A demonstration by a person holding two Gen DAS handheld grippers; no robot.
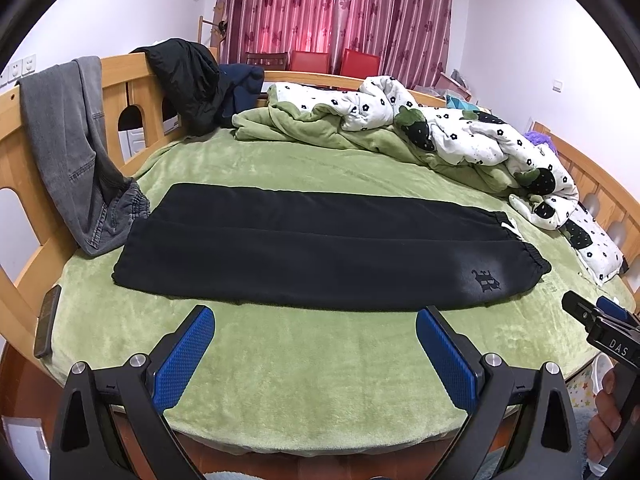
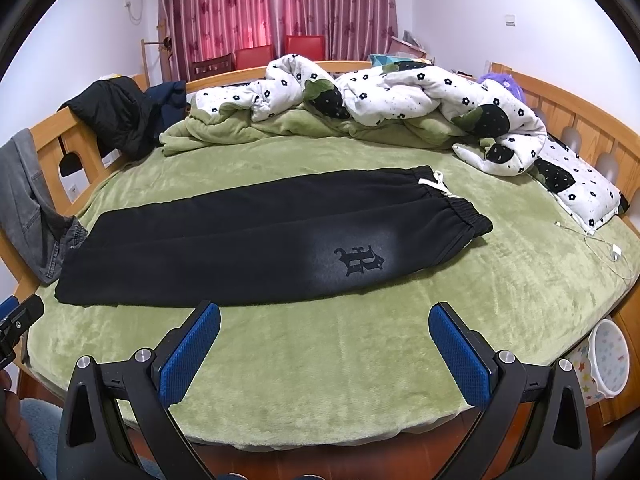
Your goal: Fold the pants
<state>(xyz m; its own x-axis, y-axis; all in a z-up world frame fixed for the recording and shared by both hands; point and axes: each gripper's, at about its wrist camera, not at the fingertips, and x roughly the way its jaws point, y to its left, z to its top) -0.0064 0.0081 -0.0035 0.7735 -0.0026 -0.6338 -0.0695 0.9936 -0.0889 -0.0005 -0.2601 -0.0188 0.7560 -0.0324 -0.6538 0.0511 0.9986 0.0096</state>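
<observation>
Black sweatpants [image 1: 312, 248] lie flat across the green bed cover, one leg laid over the other, waistband with white drawstring at the right, leg ends at the left. They also show in the right wrist view [image 2: 248, 236], with a printed emblem [image 2: 359, 260] near the waist. My left gripper [image 1: 315, 322] is open and empty, hovering over the cover just in front of the pants' near edge. My right gripper [image 2: 324, 320] is open and empty, also just in front of the near edge; it shows at the right edge of the left wrist view [image 1: 592, 312].
Grey jeans [image 1: 72, 152] hang over the wooden bed rail at the left. A black jacket [image 1: 188, 80] drapes the rail behind. A bunched flowered quilt [image 2: 400, 96] fills the back and right. A phone [image 1: 47, 320] lies at the left edge; a white charging cable [image 2: 600, 246] at the right.
</observation>
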